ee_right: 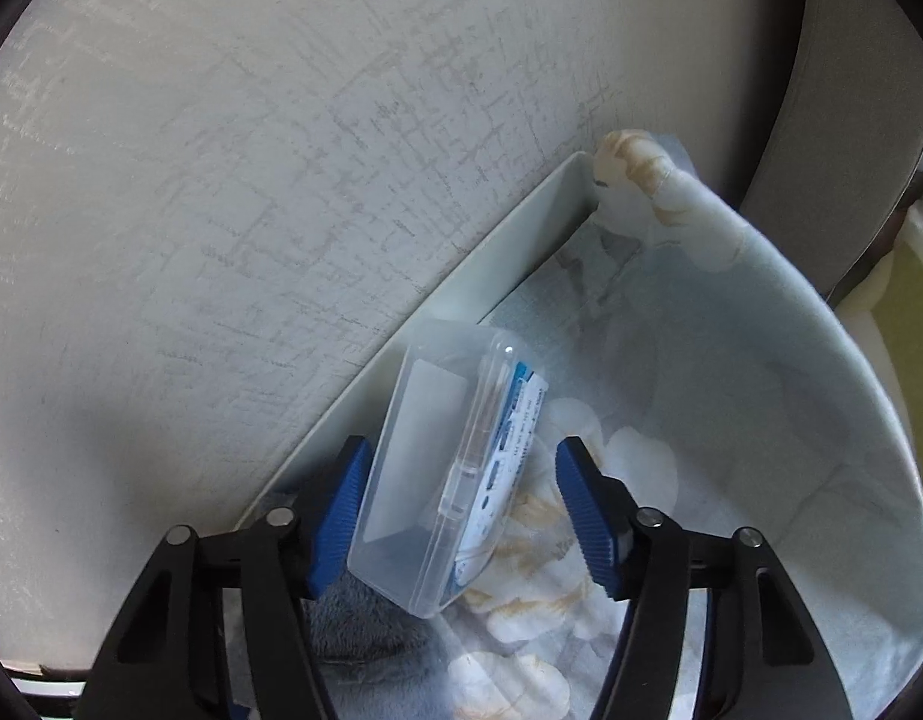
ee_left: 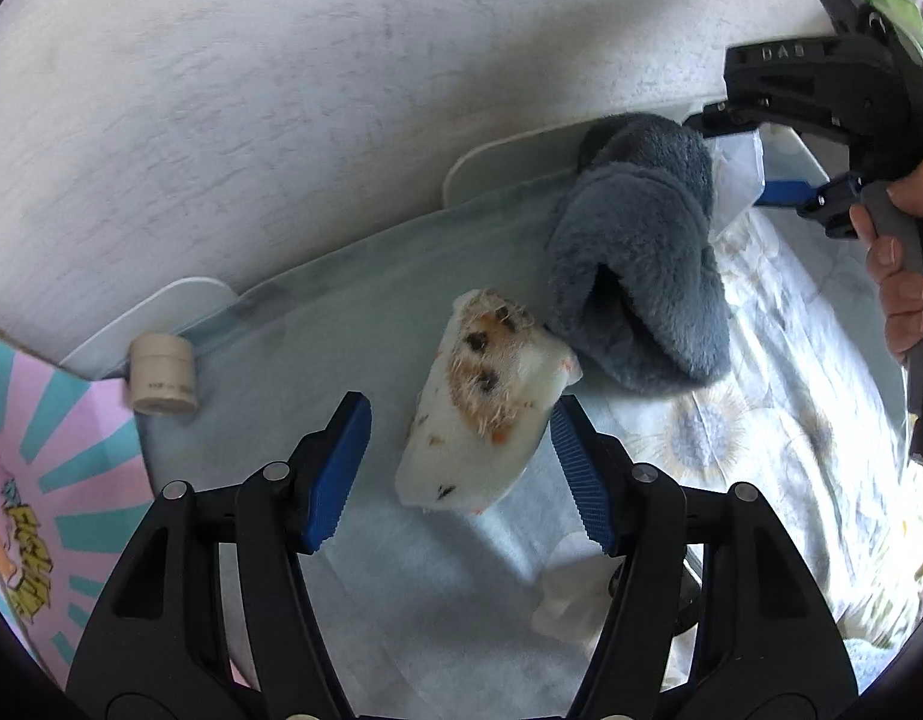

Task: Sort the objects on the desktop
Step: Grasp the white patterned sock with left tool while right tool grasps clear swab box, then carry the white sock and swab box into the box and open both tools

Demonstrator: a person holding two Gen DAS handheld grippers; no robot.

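Between our left gripper (ee_left: 461, 474) fingers we see a white plush toy (ee_left: 488, 414) on the cloth (ee_left: 353, 324), one pad touching, the other apart. Our right gripper (ee_right: 461, 510) stands half-wide around a clear plastic box (ee_right: 443, 474), beside the tray wall (ee_right: 509, 258), not gripping.

Right gripper body (ee_left: 821, 90): raised letters "DAS" moulded into the black housing, seen in the left wrist view.
Pink poster (ee_left: 35, 480): yellow block lettering with a dark outline at the left edge, running sideways; the word cannot be made out.
Cream cylinder (ee_left: 161, 378): a short line of small dark print low on its side, too small to read.
Clear plastic box (ee_right: 437, 480): a white and blue label inside with lines of fine print and blue marks, too small and too tilted to read.
Readable numbers: none in either view.
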